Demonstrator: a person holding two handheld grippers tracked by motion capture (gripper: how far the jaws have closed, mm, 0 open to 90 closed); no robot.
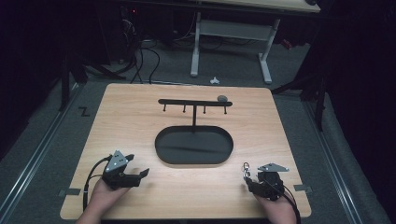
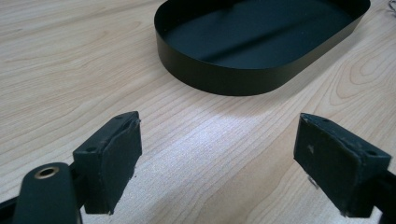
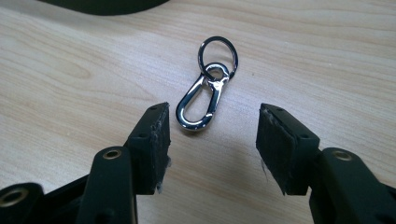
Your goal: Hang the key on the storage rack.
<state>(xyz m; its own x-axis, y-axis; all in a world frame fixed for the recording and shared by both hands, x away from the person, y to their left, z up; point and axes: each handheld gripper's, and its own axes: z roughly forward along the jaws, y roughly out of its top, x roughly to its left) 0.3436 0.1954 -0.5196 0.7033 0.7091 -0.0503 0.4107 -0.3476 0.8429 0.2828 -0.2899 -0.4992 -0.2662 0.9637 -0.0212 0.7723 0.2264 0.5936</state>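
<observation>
Item: snap hook w/ ring (image 3: 205, 95), flat on counter (image 1: 140, 135). We log it just ahead of right tool (image 3: 212, 147), jaws apart, empty; long axis approx. along tool's reach, ring end far. Left tool (image 2: 217, 158) gaping, empty, well apart; black tray (image 2: 261, 79) ahead of it.

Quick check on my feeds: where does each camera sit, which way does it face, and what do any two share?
High view: above the person's side, facing forward and down on the table; both hands, left claw, right claw.
Left gripper view: rides the left claw, looks along its open jaws at the black tray.
Right gripper view: rides the right claw, open jaws flanking a metal clip.
Shared: tray in the high and left views; clip in the high and right views.
</observation>
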